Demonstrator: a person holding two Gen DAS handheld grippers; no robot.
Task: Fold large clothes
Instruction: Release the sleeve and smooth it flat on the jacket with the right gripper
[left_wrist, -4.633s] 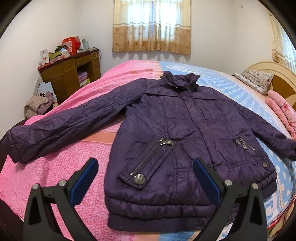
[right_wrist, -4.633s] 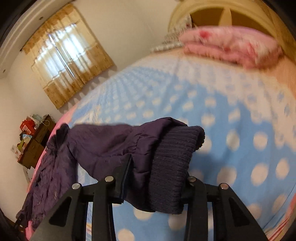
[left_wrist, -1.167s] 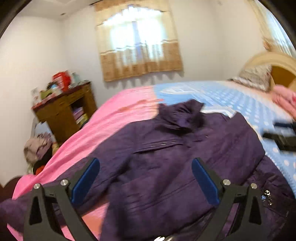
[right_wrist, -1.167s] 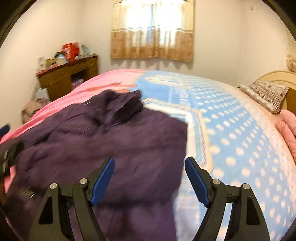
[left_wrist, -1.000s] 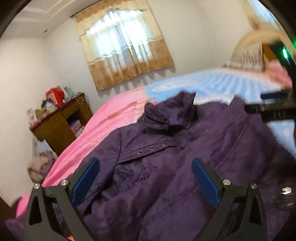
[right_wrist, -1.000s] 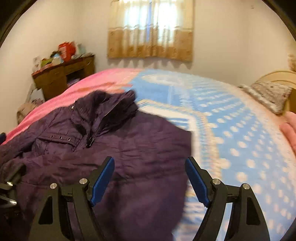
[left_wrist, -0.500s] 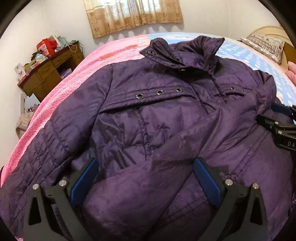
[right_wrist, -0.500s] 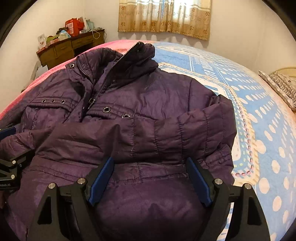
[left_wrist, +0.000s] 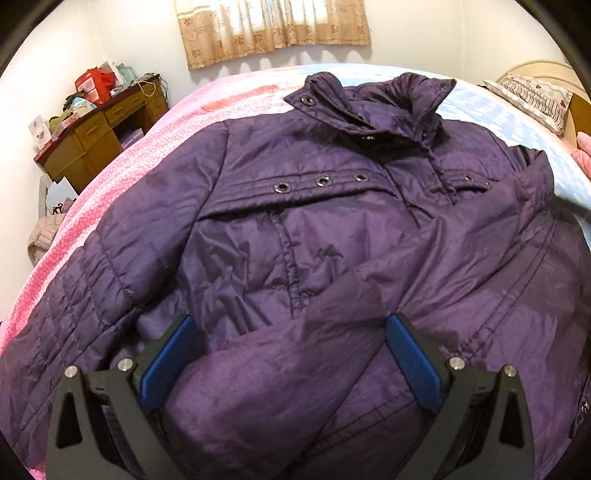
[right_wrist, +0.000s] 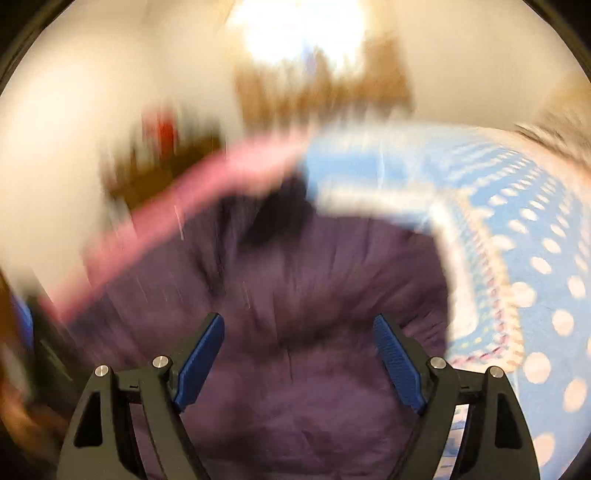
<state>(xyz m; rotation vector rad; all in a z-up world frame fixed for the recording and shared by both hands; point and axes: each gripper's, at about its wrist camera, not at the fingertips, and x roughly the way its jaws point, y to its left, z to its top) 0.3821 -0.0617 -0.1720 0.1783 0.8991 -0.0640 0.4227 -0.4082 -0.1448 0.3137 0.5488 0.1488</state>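
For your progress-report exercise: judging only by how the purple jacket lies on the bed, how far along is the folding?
Done: one sleeve lies folded across the front of the purple jacket. In hand: nothing; the left tongs and right tongs are both open above the fabric. Left: the other sleeve stretches out over the pink bedspread, and the body is not yet folded.

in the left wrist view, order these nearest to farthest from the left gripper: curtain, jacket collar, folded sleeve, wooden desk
1. folded sleeve, lying between the left gripper fingers
2. jacket collar, ahead at the jacket's top
3. wooden desk, far left by the wall
4. curtain, on the back wall
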